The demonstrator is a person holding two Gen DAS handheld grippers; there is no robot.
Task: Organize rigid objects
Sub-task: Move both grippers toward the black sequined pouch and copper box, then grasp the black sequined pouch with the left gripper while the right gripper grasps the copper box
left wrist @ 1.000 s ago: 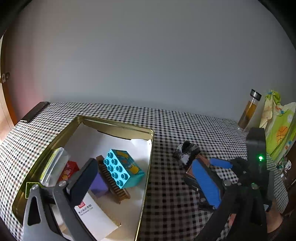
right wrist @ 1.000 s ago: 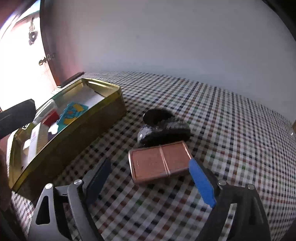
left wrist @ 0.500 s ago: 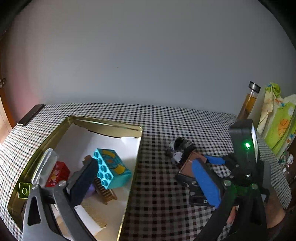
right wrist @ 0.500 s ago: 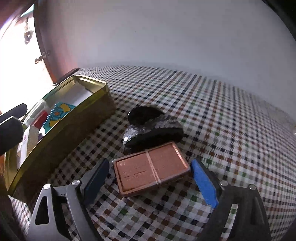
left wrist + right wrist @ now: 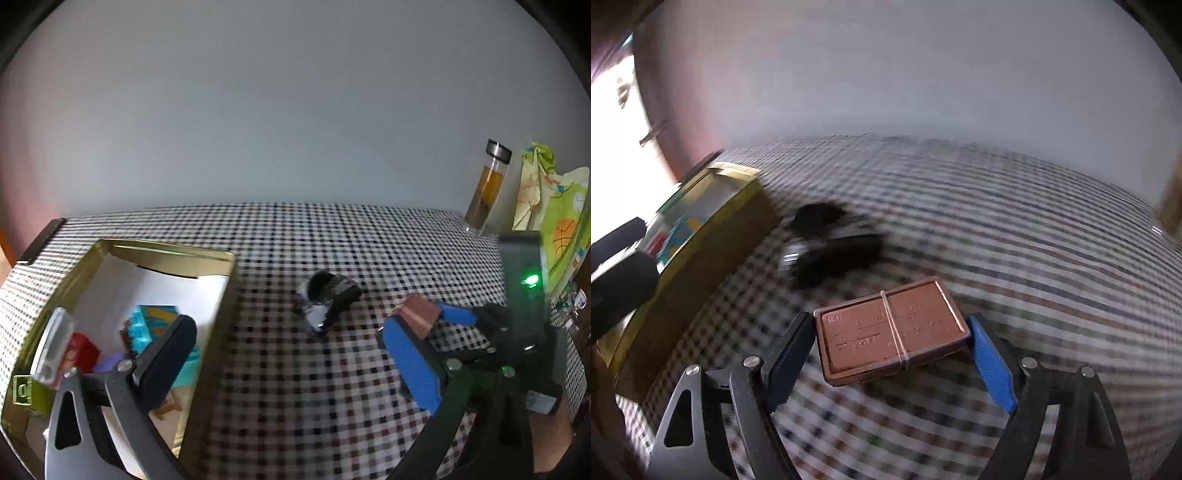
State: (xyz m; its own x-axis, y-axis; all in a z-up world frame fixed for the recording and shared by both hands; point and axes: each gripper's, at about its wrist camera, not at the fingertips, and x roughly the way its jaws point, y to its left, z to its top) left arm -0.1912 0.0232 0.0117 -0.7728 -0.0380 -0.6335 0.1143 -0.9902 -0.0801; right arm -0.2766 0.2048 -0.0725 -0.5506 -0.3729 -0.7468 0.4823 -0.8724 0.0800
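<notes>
Where the gold tin [image 5: 162,254] filled the left wrist view a second ago, it now sits further left, more checked cloth [image 5: 332,236] open beside it; the left gripper [image 5: 288,354] gapes empty. In the right wrist view, the right gripper [image 5: 886,350], jaws just closing, clamps the copper case [image 5: 890,328], right of the tin [image 5: 701,236].

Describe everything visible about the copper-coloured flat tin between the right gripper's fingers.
The copper-coloured tin is a flat rectangular case with rounded corners, a raised rim, faint embossed lettering and a thin elastic band across its middle. It looks metallic. It appears lifted and tilted above the checked tablecloth, lid up. The right gripper has just been closing; its fingers sit against the tin's short ends.
</notes>
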